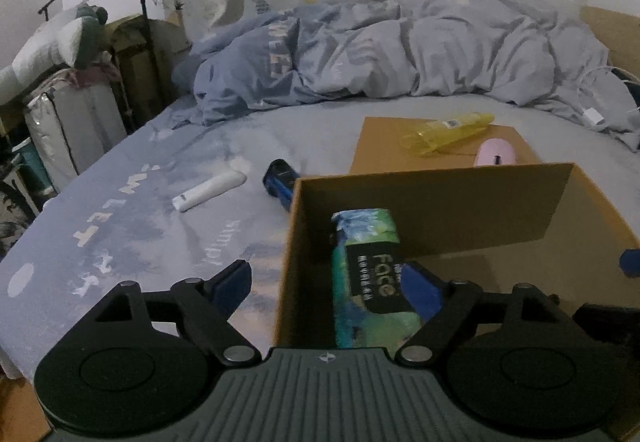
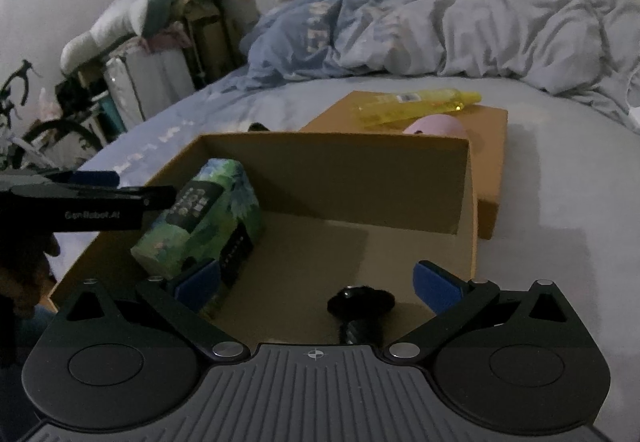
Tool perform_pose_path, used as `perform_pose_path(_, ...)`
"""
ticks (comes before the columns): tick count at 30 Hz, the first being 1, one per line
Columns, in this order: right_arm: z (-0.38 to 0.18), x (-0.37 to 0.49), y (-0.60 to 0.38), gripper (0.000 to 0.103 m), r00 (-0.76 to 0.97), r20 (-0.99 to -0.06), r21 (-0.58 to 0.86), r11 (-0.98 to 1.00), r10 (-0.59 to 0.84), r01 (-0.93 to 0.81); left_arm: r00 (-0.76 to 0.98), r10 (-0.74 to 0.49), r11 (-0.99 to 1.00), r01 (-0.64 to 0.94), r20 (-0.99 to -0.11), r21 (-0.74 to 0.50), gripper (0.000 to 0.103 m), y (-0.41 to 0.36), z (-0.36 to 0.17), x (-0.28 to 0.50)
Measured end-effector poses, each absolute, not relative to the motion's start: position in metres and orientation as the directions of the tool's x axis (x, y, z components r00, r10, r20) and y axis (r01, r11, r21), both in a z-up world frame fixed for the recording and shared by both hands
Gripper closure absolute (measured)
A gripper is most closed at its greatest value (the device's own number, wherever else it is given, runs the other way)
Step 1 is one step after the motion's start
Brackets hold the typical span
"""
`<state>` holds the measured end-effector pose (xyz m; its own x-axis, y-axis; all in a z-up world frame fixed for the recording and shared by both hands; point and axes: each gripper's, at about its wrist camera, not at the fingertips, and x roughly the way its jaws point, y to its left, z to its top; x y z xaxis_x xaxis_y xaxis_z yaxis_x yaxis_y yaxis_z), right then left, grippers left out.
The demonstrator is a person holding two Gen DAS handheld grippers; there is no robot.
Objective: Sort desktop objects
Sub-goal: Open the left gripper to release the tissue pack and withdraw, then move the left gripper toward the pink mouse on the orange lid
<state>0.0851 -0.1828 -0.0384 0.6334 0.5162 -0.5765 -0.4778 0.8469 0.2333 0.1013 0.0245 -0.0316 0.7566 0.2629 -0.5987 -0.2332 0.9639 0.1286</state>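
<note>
- One open cardboard box (image 1: 432, 201) sits on a bed, with one green tissue pack (image 1: 368, 274) leaning inside against its left wall.
- The left gripper (image 1: 326, 288) hangs over the box's left edge with its jaws spread wide; the pack sits between the two blue pads (image 1: 232, 284) with a clear gap on the left, and whether the right pad touches it cannot be told.
- The right gripper (image 2: 316, 282) hovers over the box's near side, jaws apart and gripping nothing; one small black object (image 2: 360, 306) lies on the box floor just ahead of it, too dark to identify.
- One flat cardboard piece (image 1: 384, 145) lies behind the box, carrying two things: one yellow clip (image 1: 448, 131) and one pink mouse (image 1: 494, 153).
- Two items lie on the sheet (image 1: 120, 209) left of the box: one white tube (image 1: 210, 189) and one blue-and-black object (image 1: 280, 181), the latter touching the box's far left corner.
- One crumpled blue duvet (image 1: 380, 53) is heaped at the far end of the bed.
</note>
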Motion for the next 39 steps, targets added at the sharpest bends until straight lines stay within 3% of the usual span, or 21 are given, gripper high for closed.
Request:
perform_pose_path(12, -0.026, 0.095, -0.181, 0.0, 0.654, -0.536, 0.273, 0.842, 0.535, -0.465, 0.772, 0.252, 0.965, -0.242, -0.583, 0.096, 0.0, 0.045, -0.023, 0.086)
perform_pose_path(39, -0.013, 0.133, -0.162, 0.0, 0.725, -0.418, 0.403, 0.827, 0.548, -0.392, 0.765, 0.254, 0.958, -0.282, -0.592, 0.046, 0.0, 0.087, -0.016, 0.068)
